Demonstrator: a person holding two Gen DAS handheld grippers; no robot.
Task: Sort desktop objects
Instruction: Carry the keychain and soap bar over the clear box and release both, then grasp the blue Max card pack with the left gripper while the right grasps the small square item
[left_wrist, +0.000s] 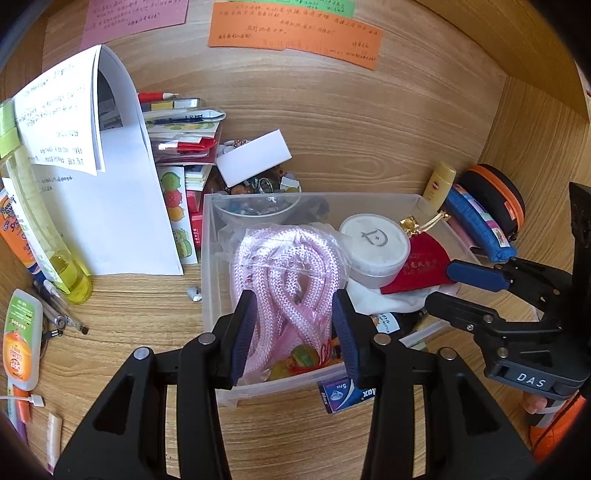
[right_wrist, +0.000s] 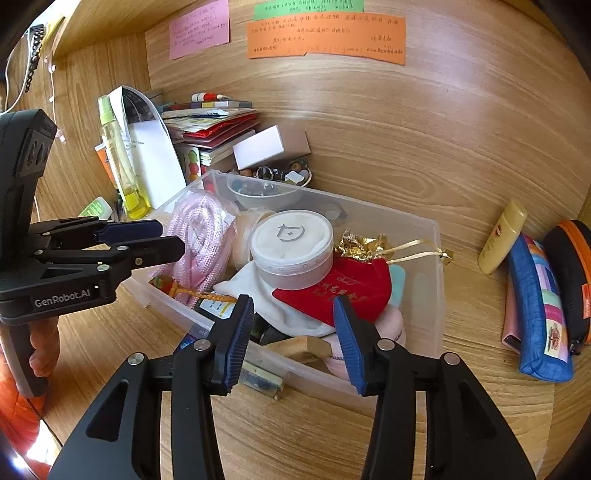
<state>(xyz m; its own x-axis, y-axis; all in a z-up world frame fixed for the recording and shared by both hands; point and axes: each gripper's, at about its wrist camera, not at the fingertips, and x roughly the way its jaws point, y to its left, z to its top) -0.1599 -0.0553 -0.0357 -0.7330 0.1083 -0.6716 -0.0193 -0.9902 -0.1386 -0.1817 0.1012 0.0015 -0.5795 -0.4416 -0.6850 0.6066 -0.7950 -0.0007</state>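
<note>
The clear plastic box (left_wrist: 210, 258) is packed so full that much of its load is half buried; a dark bottle-like thing under the white cloth (right_wrist: 266, 295) cannot be made out, and the lettering on the red pouch (right_wrist: 332, 288) is too small to read; the orange note (left_wrist: 295, 33) on the back wall is also illegible. In the left wrist view a blue pack (left_wrist: 340, 395) by the box's near wall is partly covered by 1 finger.

The left gripper (left_wrist: 293, 306) hovers over the box's near end, jaws narrowly parted and pressing on nothing; the bagged pink rope (left_wrist: 288, 258) lies in the box beyond the 2 pads. The right gripper (right_wrist: 293, 306) hangs over the near rim, jaws likewise parted and empty, with the pouch and a wooden block (right_wrist: 303, 347) below. A hand (right_wrist: 44, 350) grips the left tool's handle.

A round white tin (left_wrist: 373, 251) sits mid-box, touching the pouch; a small bowl (left_wrist: 255, 210) stands at the far end. Left of the box lean white papers (left_wrist: 122, 206) and a yellow-green bottle (left_wrist: 48, 236); to the right, apart from it, lie a yellow tube (right_wrist: 502, 236), a blue pencil case (right_wrist: 535, 302) and an orange-trimmed case (right_wrist: 569, 277).
</note>
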